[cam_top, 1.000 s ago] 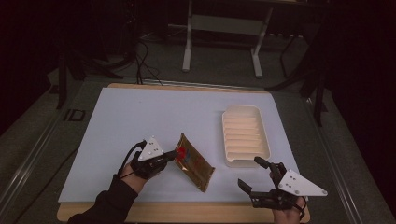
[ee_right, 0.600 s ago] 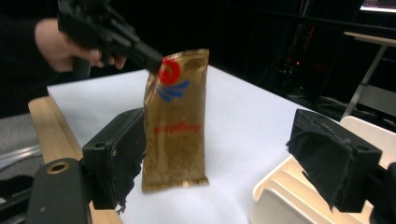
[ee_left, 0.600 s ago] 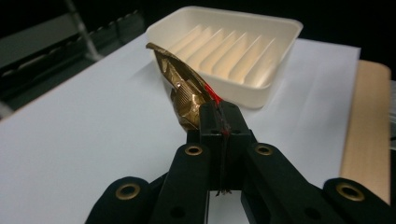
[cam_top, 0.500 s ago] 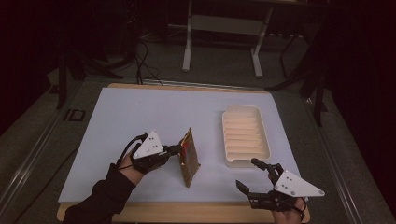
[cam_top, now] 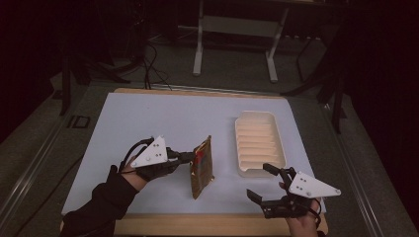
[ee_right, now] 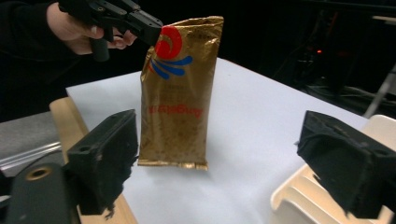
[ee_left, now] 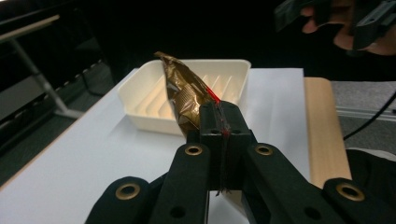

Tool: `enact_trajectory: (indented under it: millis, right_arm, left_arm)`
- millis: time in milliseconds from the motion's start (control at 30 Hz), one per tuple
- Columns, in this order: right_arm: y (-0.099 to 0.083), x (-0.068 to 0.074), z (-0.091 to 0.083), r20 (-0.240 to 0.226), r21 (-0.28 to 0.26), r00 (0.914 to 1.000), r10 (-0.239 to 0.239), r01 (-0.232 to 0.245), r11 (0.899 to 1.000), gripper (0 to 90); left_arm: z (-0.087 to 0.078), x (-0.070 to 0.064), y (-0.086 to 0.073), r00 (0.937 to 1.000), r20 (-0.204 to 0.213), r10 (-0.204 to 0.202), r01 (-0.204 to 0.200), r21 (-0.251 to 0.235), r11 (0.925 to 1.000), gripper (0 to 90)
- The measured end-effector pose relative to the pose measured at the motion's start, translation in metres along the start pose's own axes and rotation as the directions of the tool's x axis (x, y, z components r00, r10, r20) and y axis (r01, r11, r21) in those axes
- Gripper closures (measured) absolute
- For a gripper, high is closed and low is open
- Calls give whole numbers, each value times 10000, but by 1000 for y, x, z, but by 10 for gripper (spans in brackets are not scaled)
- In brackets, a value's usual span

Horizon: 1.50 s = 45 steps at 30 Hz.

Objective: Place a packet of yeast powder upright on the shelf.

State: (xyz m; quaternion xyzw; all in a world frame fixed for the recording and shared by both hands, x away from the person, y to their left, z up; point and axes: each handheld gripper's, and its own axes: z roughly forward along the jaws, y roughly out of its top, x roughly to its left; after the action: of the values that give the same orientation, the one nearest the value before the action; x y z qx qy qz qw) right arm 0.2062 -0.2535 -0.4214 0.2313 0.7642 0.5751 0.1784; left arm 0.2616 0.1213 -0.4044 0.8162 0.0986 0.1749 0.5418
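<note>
A gold snack packet with a red and blue logo stands upright on the white table mat, its bottom edge touching the mat. My left gripper is shut on the packet's upper edge; in the left gripper view the jaws pinch the packet at its red corner, left gripper. My right gripper hovers open near the front edge, to the right of the packet. In the right gripper view the packet stands between the wide-apart jaws of my right gripper, farther off, with the left gripper holding its top.
A cream ribbed tray lies right of the packet, just beyond my right gripper; I see the tray behind the packet and the tray by my right jaw. The wooden table edge runs along the front. Dark floor, cables and a stand lie beyond.
The left gripper has tipped the packet up from lying slanted on the mat to standing upright. The right gripper has barely moved and stays open.
</note>
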Motion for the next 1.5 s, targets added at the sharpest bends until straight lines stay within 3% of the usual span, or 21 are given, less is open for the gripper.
enact_trajectory:
  millis: [167,400,500,600,633,800,933,967,1033,1100,1167,1233,1267,1300,1333,1367,1433,1500]
  right_arm:
    - [8,-3,2,-553,169,9983,168,-159,9997,108]
    - [17,-6,13,-1409,463,9900,28,38,9989,102]
    - [22,-6,23,-1619,661,9868,36,72,9978,105]
    - [24,-7,31,-1973,816,9802,187,-26,9967,126]
    - [25,-7,33,-2105,839,9773,231,-54,9965,130]
    - [30,-4,42,-2598,1015,9654,224,42,9948,140]
    - [34,-5,47,-3107,1124,9501,269,86,9936,166]
    - [36,-5,48,-3181,1139,9477,268,101,9934,167]
    - [39,-6,51,-3497,1246,9364,284,164,9921,201]
    - [41,-5,53,-3557,1320,9342,255,233,9910,221]
    - [42,-5,55,-3775,1397,9255,314,234,9899,252]
    - [42,-6,57,-4052,1626,9133,409,280,9863,325]
    - [41,-6,58,-4059,1677,9132,356,361,9852,369]
    - [41,-6,58,-4197,1797,9067,406,392,9829,424]
    - [40,-6,59,-4333,1923,9000,466,418,9804,447]
    - [40,-6,59,-4331,1940,9003,438,457,9799,495]
    - [40,-7,60,-4574,2154,8883,415,654,9743,587]
    - [40,-7,60,-4655,2373,8843,379,834,9678,661]
  left_arm:
    - [0,-3,8,9964,764,368,-338,-406,9986,900]
    - [1,-5,15,9908,1236,545,-450,-782,9959,900]
    - [2,-9,20,9834,1577,901,-725,-1140,9908,900]
    - [2,-10,23,9796,1770,953,-726,-1306,9888,900]
    - [2,-12,25,9749,1921,1127,-847,-1484,9853,900]
    - [3,-15,31,9660,2192,1373,-1035,-1590,9818,900]
    - [5,-19,34,9532,2582,1574,-1149,-1724,9783,900]
    - [5,-21,35,9524,2564,1649,-1228,-1726,9773,900]
    - [7,-23,36,9484,2683,1689,-1251,-1728,9770,900]
    - [8,-24,36,9475,2706,1706,-1256,-1760,9763,900]
    - [9,-25,37,9497,2641,1680,-1225,-1802,9760,900]
    - [9,-26,38,9514,2603,1643,-1185,-1829,9760,900]
    - [10,-26,38,9502,2669,1611,-1147,-1810,9768,900]
    - [10,-27,38,9496,2693,1606,-1145,-1790,9772,900]
    - [11,-28,38,9523,2593,1607,-1171,-1756,9775,900]
    - [11,-29,38,9515,2626,1601,-1164,-1744,9778,900]
    - [13,-30,37,9514,2631,1599,-1192,-1644,9792,900]
    - [13,-29,35,9538,2583,1533,-1147,-1584,9807,900]
